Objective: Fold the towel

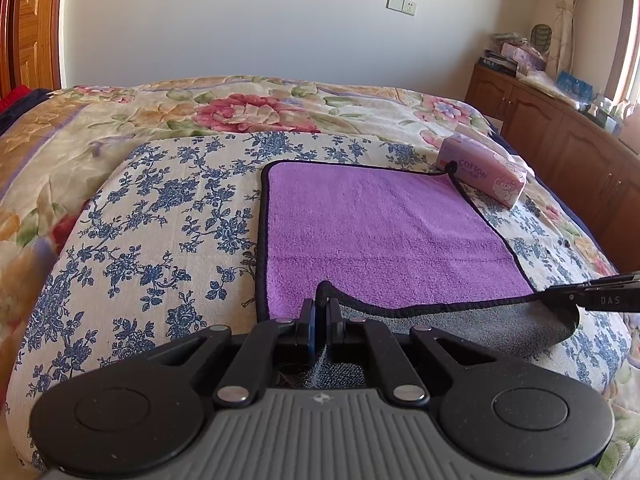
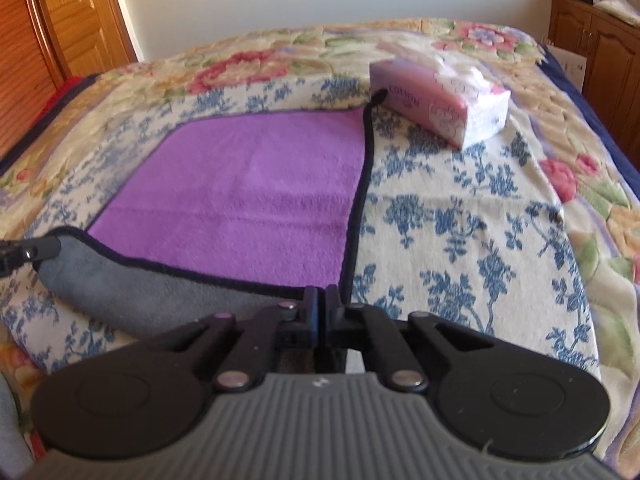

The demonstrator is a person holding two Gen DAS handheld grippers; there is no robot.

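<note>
A purple towel [image 1: 380, 232] with a black hem and a grey underside lies on a blue-flowered cloth on the bed; it also shows in the right wrist view [image 2: 248, 192]. My left gripper [image 1: 320, 308] is shut on the towel's near left corner, lifted so the grey underside [image 1: 480, 328] shows. My right gripper [image 2: 322, 300] is shut on the near right corner; it also shows in the left wrist view [image 1: 560, 298] at the right edge. The near hem [image 2: 160, 266] is raised and curled between both grippers. The left gripper [image 2: 24, 254] shows at the left edge of the right wrist view.
A pink tissue pack [image 1: 484, 174] marked COTTON lies at the towel's far right corner, touching its hanging loop; it also shows in the right wrist view [image 2: 440, 100]. A wooden cabinet [image 1: 560, 136] stands to the right of the bed. A wooden door [image 2: 72, 20] is at the far left.
</note>
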